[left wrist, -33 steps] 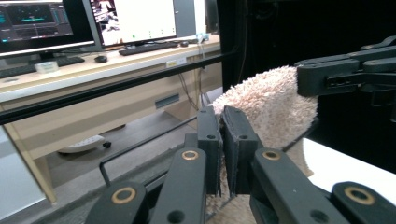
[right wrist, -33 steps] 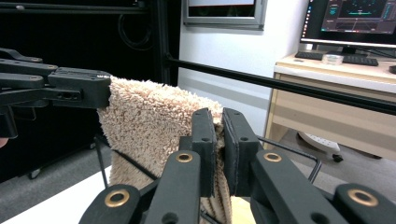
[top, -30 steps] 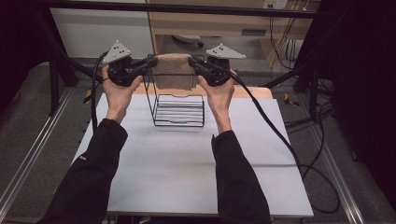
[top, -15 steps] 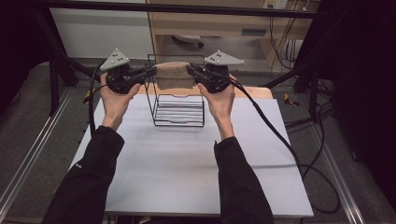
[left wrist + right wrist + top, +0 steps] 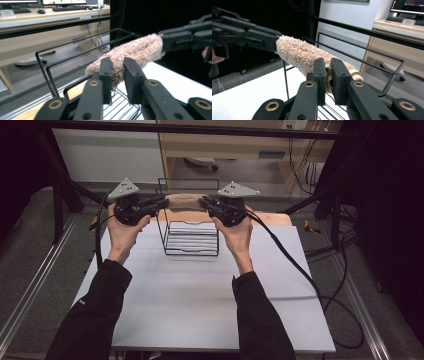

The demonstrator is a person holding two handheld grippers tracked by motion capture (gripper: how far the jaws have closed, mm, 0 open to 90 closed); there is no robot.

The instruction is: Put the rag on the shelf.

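A tan fluffy cloth (image 5: 184,201) is stretched level between both grippers, above the top of a black wire rack (image 5: 191,238) at the back of the white table. My left gripper (image 5: 161,203) is shut on the cloth's left end, seen close as the cloth (image 5: 130,56) pinched between its fingers (image 5: 105,72). My right gripper (image 5: 206,203) is shut on the other end, the cloth (image 5: 299,55) squeezed between its pads (image 5: 338,75). The rack's top bars (image 5: 362,58) run just behind the cloth.
The white table top (image 5: 195,295) lies in front of the rack, with a wooden strip (image 5: 270,217) at its back edge. Black cables (image 5: 300,270) trail off to the right. Frame posts (image 5: 65,185) and a desk (image 5: 37,17) stand behind.
Both grippers have held the cloth taut throughout. Hands and cloth rose slightly and stay above the rack's top.
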